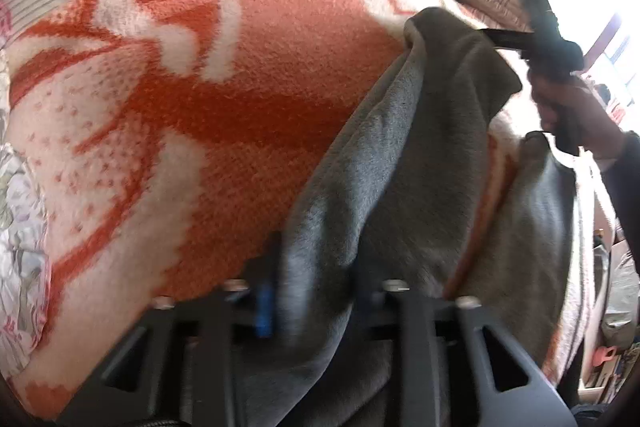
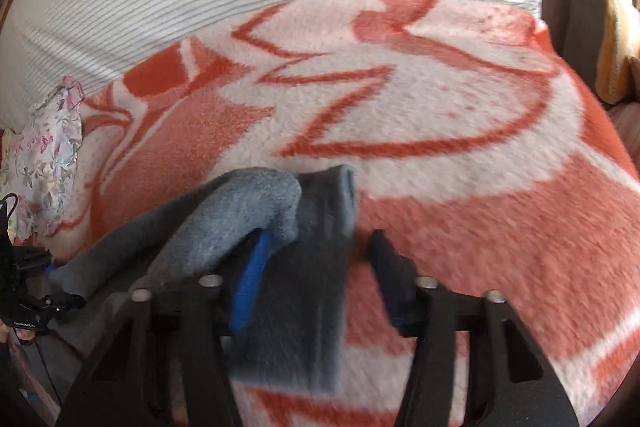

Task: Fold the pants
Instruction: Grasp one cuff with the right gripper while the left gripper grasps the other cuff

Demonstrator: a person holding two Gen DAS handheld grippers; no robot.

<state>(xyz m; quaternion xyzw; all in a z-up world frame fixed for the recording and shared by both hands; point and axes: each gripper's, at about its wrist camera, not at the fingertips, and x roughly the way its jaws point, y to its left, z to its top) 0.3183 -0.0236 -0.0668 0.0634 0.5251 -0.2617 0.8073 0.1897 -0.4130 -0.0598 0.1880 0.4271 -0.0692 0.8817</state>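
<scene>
Grey fleece pants (image 1: 400, 155) draped, bunched across blanket (image 1: 200, 99).
</scene>
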